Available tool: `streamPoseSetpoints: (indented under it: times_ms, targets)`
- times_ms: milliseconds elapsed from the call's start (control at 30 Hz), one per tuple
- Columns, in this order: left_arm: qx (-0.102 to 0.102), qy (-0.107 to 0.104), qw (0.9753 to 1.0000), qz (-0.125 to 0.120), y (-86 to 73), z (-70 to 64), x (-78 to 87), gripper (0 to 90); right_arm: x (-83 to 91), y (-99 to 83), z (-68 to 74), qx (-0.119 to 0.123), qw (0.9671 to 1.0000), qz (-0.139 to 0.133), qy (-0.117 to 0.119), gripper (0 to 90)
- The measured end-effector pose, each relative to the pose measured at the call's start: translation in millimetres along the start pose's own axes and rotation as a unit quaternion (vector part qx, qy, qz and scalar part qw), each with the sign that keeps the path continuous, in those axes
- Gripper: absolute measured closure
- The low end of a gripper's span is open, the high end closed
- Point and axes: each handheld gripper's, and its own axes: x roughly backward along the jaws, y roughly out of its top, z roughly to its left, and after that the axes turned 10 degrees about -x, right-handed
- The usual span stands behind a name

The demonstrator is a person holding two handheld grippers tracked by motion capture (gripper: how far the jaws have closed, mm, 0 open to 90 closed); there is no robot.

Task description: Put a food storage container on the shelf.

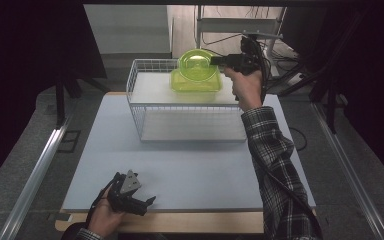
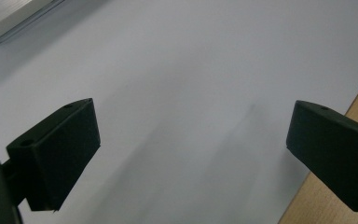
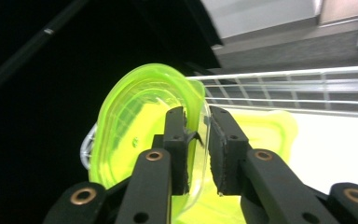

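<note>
Over the far end of the table [image 1: 190, 165], on top of the wire basket [image 1: 145, 107], the right claw [image 1: 214, 60] is clenched on the rim of a bright green bowl [image 1: 196, 63]. From above, that bowl stands tilted on its edge, its hollow facing the person, just over a second green bowl [image 1: 196, 82] that sits flat on the basket's white top shelf. The claw reaches in from the bowl's right side, level with its upper rim. Looking along this claw [image 3: 198, 154], one jaw lies inside the tilted bowl [image 3: 135, 126] and the other outside it, the thin wall pinched between them; the flat bowl [image 3: 265, 135] shows behind, with the basket's wires [image 3: 298, 88] beyond.

Near the front edge of the table the left claw [image 1: 142, 204] rests in the person's left hand [image 1: 105, 217], well apart from both bowls. Its own view shows the claw [image 2: 191, 144] released, jaws spread wide over bare table [image 2: 191, 60], grasping nothing
</note>
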Motion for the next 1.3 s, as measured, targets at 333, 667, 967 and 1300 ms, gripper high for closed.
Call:
streamPoseSetpoints:
  times_ms: [333,667,967,1300]
  targets:
    - [0.000,-0.001,1.0000,0.001,-0.2,0.1,-0.2,2.5,-10.5,1.3,0.9,0.020,0.9994,0.005,-0.029,67.9]
    - [0.001,-0.001,1.0000,0.001,-0.2,0.4,0.3,2.5,-4.9,-0.4,-0.3,0.025,0.9996,0.001,-0.012,56.8]
    - [0.000,0.000,1.0000,0.003,0.1,0.4,0.1,2.4,7.1,-9.4,-1.1,0.046,0.9989,0.006,0.008,42.5]
    - [-0.001,0.001,1.0000,0.004,0.3,0.0,-0.1,2.3,18.1,-24.5,1.7,0.084,0.9963,0.013,0.013,32.7]
